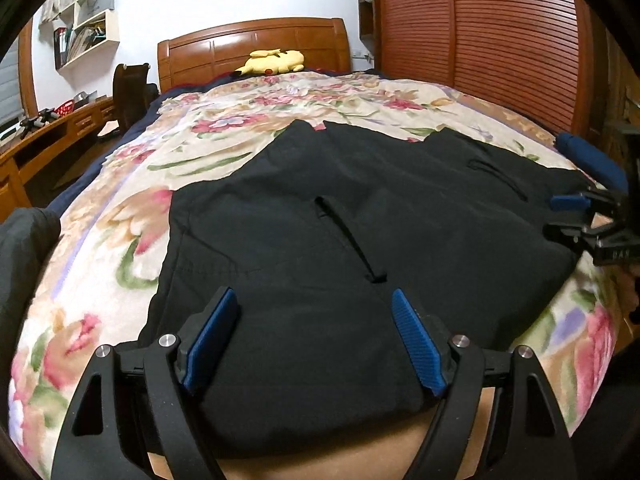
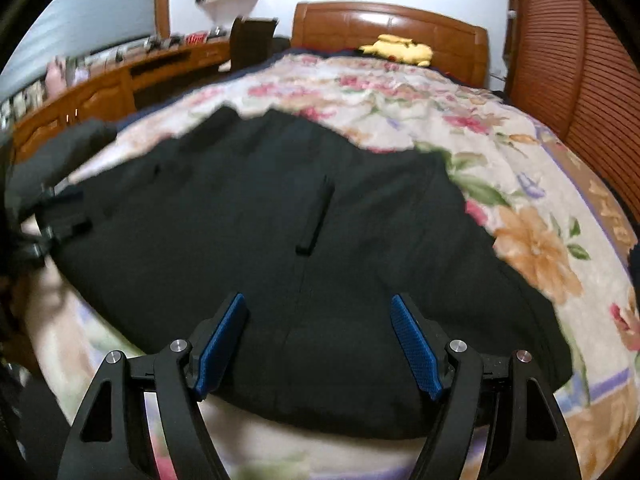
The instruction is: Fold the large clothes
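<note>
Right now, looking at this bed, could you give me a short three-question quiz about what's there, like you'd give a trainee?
1. True or false: the black garment lies spread on the flowered blanket.
2. What sits by the wooden headboard? A) a lamp B) a yellow plush toy C) a stack of books
3. Fill in: the blue-padded fingers of the left gripper stand ____, with nothing pinched between them.

Key
1. True; it covers the near part of the blanket.
2. B; the toy lies at the head of the bed.
3. Open; the right gripper is open too, over the garment's near edge.
</note>
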`<state>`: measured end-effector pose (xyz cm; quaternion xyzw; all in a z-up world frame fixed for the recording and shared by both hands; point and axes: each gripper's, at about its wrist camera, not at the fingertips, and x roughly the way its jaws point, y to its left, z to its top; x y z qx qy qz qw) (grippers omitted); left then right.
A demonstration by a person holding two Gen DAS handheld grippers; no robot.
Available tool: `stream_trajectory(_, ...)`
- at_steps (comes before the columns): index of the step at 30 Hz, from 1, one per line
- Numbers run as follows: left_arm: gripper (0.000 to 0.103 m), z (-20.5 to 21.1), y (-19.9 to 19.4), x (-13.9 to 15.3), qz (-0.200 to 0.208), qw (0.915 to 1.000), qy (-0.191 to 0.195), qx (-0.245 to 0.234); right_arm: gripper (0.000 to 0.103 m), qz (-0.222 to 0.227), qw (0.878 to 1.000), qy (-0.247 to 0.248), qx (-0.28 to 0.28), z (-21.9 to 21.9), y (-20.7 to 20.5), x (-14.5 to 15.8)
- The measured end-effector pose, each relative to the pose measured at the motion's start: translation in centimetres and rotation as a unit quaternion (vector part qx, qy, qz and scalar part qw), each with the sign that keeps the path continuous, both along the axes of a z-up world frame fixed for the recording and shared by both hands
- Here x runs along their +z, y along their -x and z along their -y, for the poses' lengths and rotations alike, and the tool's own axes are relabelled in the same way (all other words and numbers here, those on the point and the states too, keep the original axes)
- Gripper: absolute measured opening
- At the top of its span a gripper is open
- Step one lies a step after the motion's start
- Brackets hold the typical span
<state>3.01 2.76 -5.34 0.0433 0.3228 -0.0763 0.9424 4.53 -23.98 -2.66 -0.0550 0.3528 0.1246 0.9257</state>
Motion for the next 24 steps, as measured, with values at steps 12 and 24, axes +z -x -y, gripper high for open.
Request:
stream_trajectory(12, 0.083, -0.1, -0.6, -0.5, -0.009, 0.9999, -0.01, 0.003, 0.077, 0.043, 0.999, -0.013, -0.001, 0.0, 2.2, -1.2)
stream_trajectory(24, 0.083, -0.2, -0.3, -0.7, 0.001, 0.9999, -0.014, 0.006, 0.077, 0.049, 0.998, -0.02, -0.02, 0.5, 2.4, 0.5)
